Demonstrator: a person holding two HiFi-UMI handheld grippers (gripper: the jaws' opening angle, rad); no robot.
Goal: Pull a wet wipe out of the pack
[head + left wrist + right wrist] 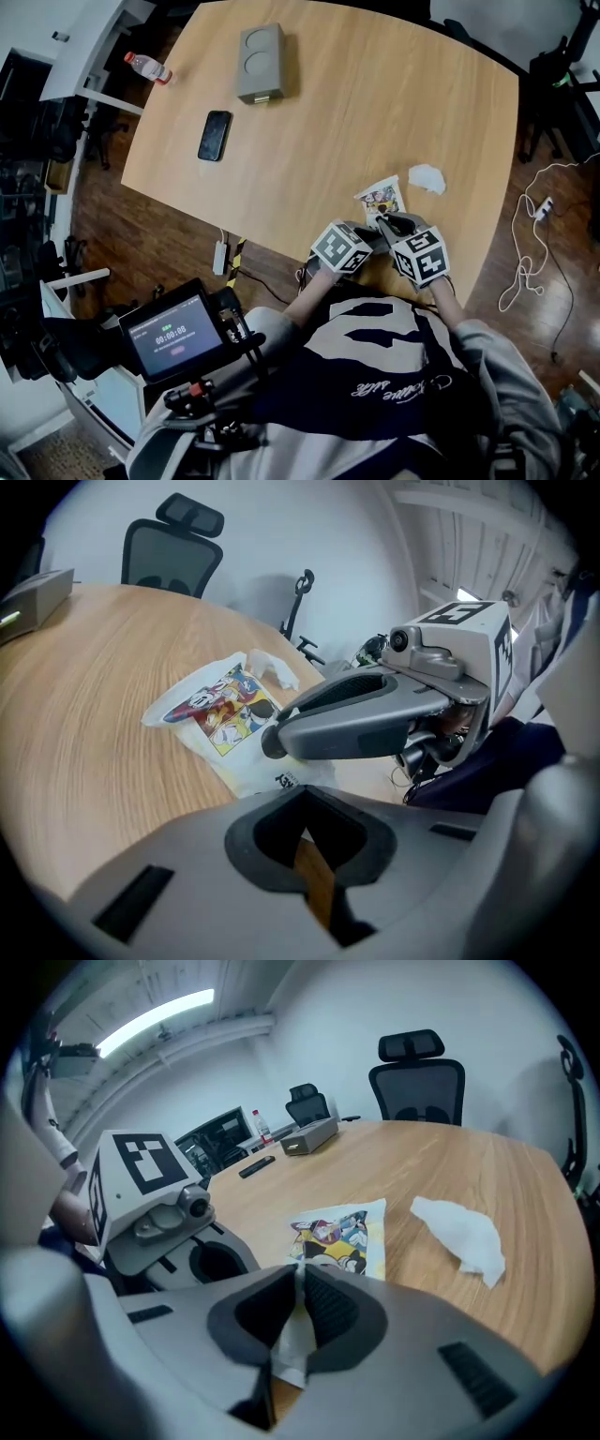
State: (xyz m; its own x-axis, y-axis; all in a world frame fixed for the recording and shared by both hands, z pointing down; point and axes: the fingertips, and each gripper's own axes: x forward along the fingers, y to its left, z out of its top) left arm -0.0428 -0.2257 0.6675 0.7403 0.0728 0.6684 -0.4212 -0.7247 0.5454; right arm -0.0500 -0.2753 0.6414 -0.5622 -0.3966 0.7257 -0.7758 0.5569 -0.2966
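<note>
The wet wipe pack (382, 199), white with a cartoon print, lies flat near the table's front edge. In the right gripper view a white wipe (292, 1335) sits between the pads of my right gripper (300, 1283), which is shut on it just short of the pack (342, 1237). My left gripper (305, 803) is shut, with only a thin slit showing wood. The near end of the pack (225, 714) runs under its jaws, and contact there is hidden. One right finger (356, 724) reaches across over that end. Both grippers (373, 236) (389, 225) crowd together at the pack.
A loose crumpled wipe (427, 178) lies on the table to the right of the pack. Farther off are a black phone (215, 135), a grey box (261, 62) and a bottle (147, 67). Office chairs (417, 1077) stand at the far edge. A cable (525, 244) trails on the floor.
</note>
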